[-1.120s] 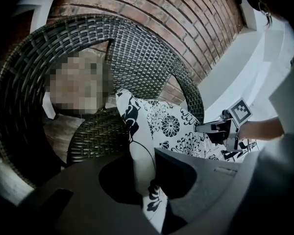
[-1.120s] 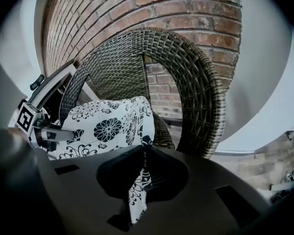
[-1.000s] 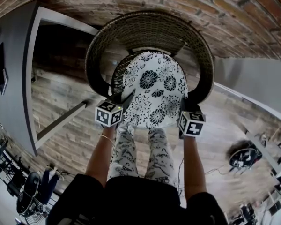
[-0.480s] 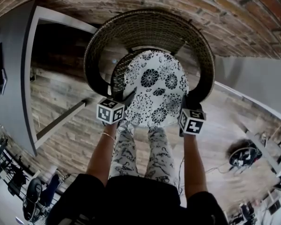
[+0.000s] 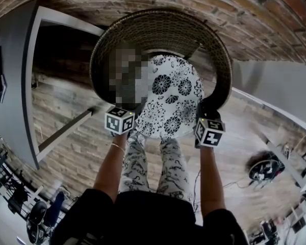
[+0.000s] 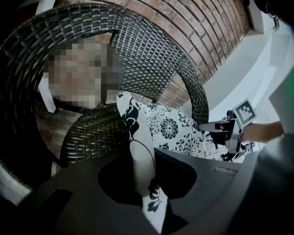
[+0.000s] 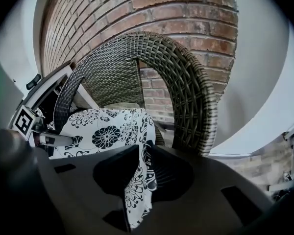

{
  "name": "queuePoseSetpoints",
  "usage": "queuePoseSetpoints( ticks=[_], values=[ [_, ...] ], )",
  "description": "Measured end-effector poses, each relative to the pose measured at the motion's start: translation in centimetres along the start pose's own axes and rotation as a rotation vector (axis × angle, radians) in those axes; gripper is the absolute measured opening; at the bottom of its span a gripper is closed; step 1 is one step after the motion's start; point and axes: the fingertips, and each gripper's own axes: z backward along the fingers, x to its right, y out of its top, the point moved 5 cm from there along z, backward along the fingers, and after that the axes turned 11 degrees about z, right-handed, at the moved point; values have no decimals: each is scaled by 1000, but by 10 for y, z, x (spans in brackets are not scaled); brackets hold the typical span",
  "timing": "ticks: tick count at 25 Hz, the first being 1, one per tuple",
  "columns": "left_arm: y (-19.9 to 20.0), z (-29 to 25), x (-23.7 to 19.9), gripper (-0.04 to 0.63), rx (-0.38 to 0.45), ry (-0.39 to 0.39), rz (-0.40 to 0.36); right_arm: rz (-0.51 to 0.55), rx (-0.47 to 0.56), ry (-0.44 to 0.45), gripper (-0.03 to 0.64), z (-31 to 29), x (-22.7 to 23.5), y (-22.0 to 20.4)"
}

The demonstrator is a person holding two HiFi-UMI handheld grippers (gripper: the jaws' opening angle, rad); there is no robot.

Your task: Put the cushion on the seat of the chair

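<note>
The left gripper (image 6: 146, 177) and the right gripper (image 7: 137, 175) each clamp the near edge of the floral cushion (image 5: 171, 103), at its 8 and 4 o'clock. The cushion stretches toward 12 over the wicker chair's (image 5: 163, 29) seat (image 6: 95, 131). Whether it touches the seat is unclear.

This looks like a loft-style indoor room, perhaps a studio or workspace rather than a lived-in home. A bare red brick wall (image 5: 245, 4) runs behind a round wicker chair (image 5: 163, 27). The floor (image 5: 66, 111) is weathered wooden planks, with a plain grey wall (image 5: 275, 86) to the right. Loose cables (image 5: 234, 181) trail near a round dark device (image 5: 262, 170) too small to identify.
</note>
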Motion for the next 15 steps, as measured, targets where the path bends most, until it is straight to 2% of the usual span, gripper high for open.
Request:
queuePoseSetpoints(
  ticks=[5, 15],
  values=[
    [-2, -1, -4, 44, 4, 7, 11, -6, 14, 3, 80, 4, -1, 2],
    [6, 1, -6, 44, 26, 31, -27, -36, 40, 17, 77, 14, -8, 2]
  ],
)
